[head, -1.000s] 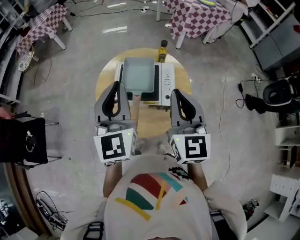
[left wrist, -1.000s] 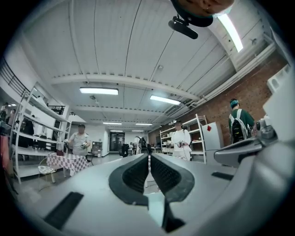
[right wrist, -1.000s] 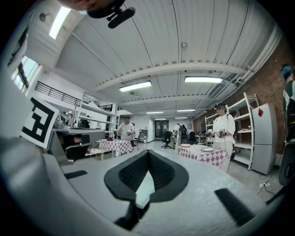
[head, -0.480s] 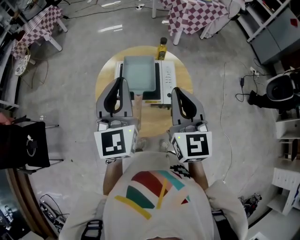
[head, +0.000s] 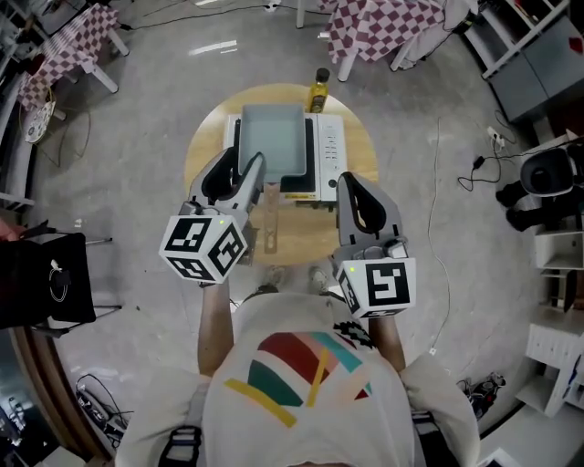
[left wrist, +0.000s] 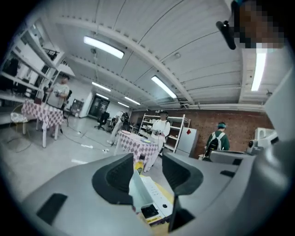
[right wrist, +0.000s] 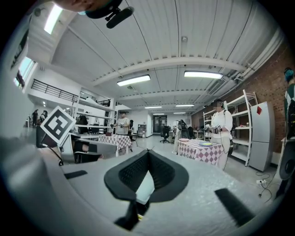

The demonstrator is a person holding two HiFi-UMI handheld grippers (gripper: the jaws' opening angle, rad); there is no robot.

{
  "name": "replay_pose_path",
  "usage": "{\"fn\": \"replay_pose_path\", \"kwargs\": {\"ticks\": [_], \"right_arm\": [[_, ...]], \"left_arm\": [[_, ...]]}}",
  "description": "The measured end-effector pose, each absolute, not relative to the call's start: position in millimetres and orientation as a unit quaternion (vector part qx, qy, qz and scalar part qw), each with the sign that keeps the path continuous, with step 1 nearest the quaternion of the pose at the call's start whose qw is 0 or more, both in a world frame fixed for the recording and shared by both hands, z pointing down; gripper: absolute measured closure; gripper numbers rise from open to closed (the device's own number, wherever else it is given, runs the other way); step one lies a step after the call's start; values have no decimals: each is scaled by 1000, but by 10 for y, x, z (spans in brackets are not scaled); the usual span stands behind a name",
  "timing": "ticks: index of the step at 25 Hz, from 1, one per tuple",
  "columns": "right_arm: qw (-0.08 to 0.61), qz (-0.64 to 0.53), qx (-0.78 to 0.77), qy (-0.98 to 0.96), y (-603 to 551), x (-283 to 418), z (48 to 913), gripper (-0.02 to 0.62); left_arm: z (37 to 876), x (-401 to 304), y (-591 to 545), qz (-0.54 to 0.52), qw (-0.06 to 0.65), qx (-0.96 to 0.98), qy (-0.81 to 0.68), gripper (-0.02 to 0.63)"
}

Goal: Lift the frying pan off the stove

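A square grey frying pan (head: 271, 137) sits on a white stove (head: 327, 157) on the round wooden table (head: 205, 150). Its wooden handle (head: 271, 212) points toward me. My left gripper (head: 239, 173) hovers rolled to one side, just left of the handle and the pan's near edge. Its jaws are opening, with nothing between them. In the left gripper view the left gripper (left wrist: 147, 171) frames the pan (left wrist: 136, 190) and stove (left wrist: 156, 196) through the gap. My right gripper (head: 352, 187) hangs over the table's right front, near the stove's corner. Its jaws (right wrist: 148, 156) are shut and empty.
A yellow oil bottle (head: 318, 90) stands at the table's far edge behind the stove. Checked-cloth tables (head: 383, 23) stand farther back, cables and equipment (head: 538, 182) lie on the floor at right, and a black chair (head: 46, 278) is at left. People stand in the distance.
My left gripper has rolled sideways and shifted forward toward the pan handle, and its jaws have parted. The right gripper has barely moved.
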State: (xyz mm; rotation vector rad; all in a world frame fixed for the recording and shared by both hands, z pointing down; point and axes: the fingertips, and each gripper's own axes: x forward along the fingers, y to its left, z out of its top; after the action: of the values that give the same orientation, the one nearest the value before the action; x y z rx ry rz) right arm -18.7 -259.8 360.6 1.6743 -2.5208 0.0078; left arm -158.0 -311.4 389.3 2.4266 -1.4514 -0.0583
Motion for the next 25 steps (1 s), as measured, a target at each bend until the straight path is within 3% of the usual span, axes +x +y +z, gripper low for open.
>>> {"fn": "replay_pose_path", "kwargs": {"ticks": [4,9,14,25], "right_arm": [[65,10,551,-832,-2604,-197,3677,598],[77,15,547,-833,-2618,-206,3751,598],[90,19,544,-834,-2619,-231,3809,598],[111,26,537,-836,-2577,-300,3910,598]], "left_arm": [[4363,-1617,-3127,-17,245,844,-478,424],[4963,-1528,-3013,-20,371,839,-397,354],[5502,-1519,-2940,-64,500,783,-364,354],[5836,-1153,-2622,-115,688,691,-188,354]]}}
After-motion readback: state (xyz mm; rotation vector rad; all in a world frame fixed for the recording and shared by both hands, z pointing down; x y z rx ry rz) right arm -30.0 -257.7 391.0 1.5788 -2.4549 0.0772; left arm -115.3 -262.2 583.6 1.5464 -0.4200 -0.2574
